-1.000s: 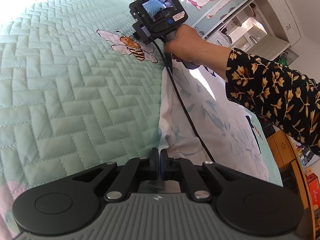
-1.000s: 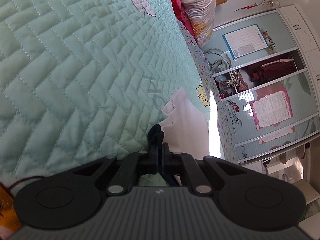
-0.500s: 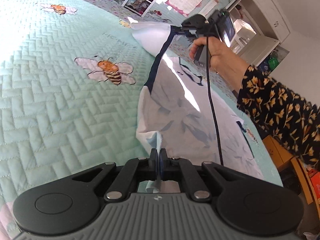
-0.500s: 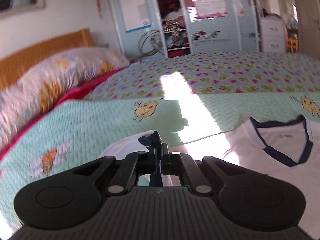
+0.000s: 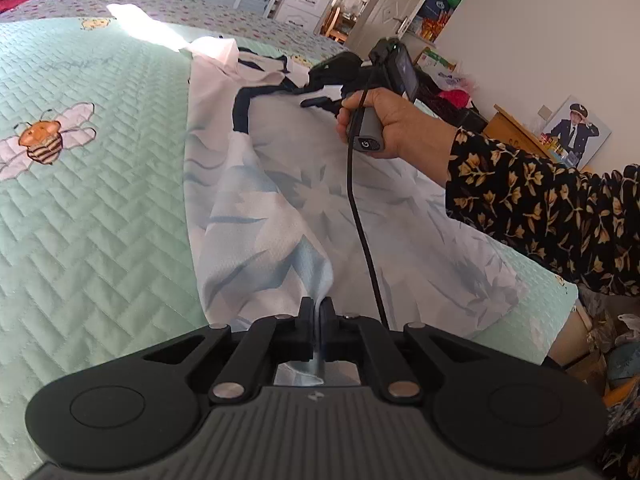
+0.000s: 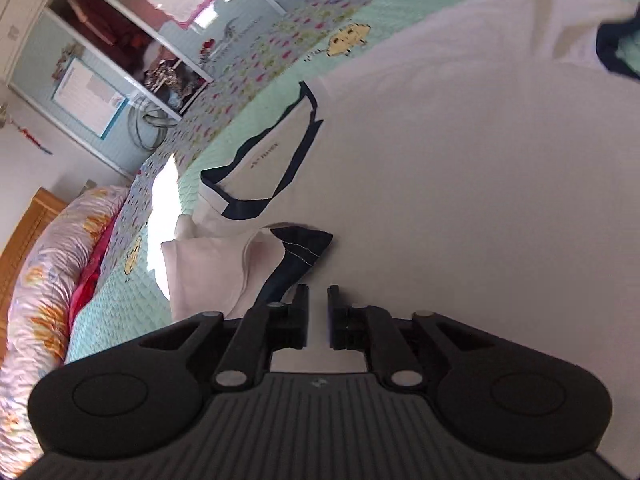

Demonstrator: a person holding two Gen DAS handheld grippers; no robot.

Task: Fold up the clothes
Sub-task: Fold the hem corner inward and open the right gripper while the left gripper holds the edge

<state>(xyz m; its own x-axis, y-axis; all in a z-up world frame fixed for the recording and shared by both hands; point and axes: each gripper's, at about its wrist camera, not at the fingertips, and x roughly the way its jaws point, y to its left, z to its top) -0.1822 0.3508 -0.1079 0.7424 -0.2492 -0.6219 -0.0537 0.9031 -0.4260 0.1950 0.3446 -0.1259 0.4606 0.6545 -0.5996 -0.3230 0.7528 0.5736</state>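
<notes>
A white shirt (image 5: 340, 200) with a pale blue leaf print and navy trim lies on the mint quilted bedspread (image 5: 88, 208). My left gripper (image 5: 318, 308) is shut on a pinch of the shirt's near edge, which rises in a ridge from the fabric. In the left wrist view, a hand holds my right gripper (image 5: 320, 88) low over the shirt's upper part. In the right wrist view, the right gripper (image 6: 318, 294) is open with nothing between its fingers. The navy-cuffed sleeve (image 6: 298, 248) lies folded just ahead of it. The navy V collar (image 6: 272, 172) lies beyond.
A black cable (image 5: 360, 220) hangs from the right gripper across the shirt. A floral-sleeved arm (image 5: 540, 204) reaches in from the right. A pillow (image 6: 44, 280) and wooden headboard (image 6: 24, 232) are at the bed's head, with wardrobes (image 6: 120, 48) behind. Wooden furniture (image 5: 516, 132) stands beside the bed.
The right gripper carried the sleeve over onto the shirt body and opened, letting it go. The left gripper, still shut on the edge, swung it toward the shirt's middle.
</notes>
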